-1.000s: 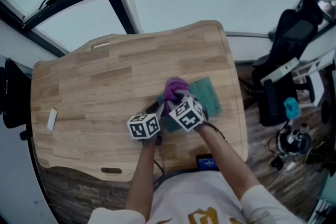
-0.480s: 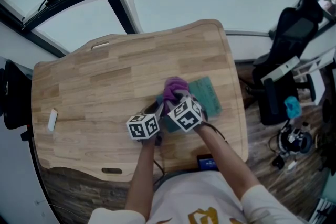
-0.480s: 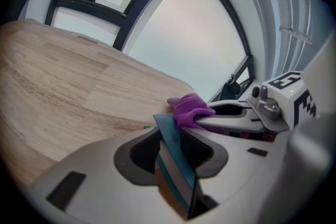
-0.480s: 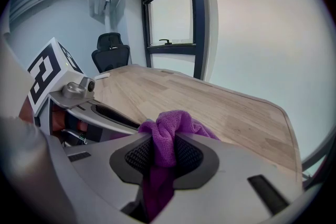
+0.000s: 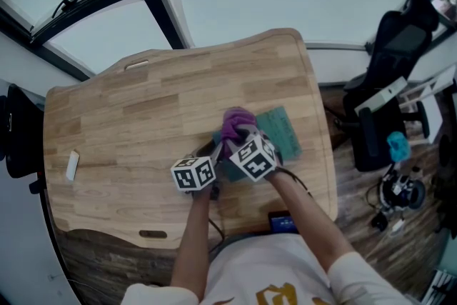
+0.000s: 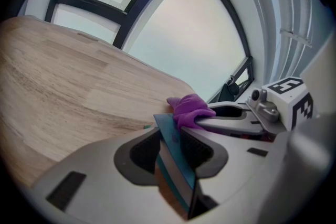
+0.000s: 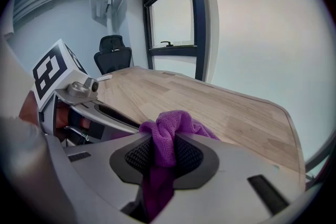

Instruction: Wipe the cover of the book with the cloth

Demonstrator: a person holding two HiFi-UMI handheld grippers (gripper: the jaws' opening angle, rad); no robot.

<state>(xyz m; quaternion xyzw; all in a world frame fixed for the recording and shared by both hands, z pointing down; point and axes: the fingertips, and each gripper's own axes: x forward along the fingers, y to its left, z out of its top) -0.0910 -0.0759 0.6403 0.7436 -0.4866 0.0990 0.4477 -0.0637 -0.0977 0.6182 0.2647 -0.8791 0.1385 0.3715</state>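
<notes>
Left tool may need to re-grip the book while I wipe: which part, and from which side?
Take the book by its near left corner, coming in low from the person's side, as the left tool grips it now. It is a thin slab, so the jaws span its thickness there, and the cover beyond stays free for the cloth in the right tool.

Left hand-held gripper [image 6: 171, 140] beside right [image 7: 164, 147], both clamped

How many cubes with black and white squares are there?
2. One cube tops the left gripper holding the book; the other cube tops the right gripper holding the cloth.
</notes>
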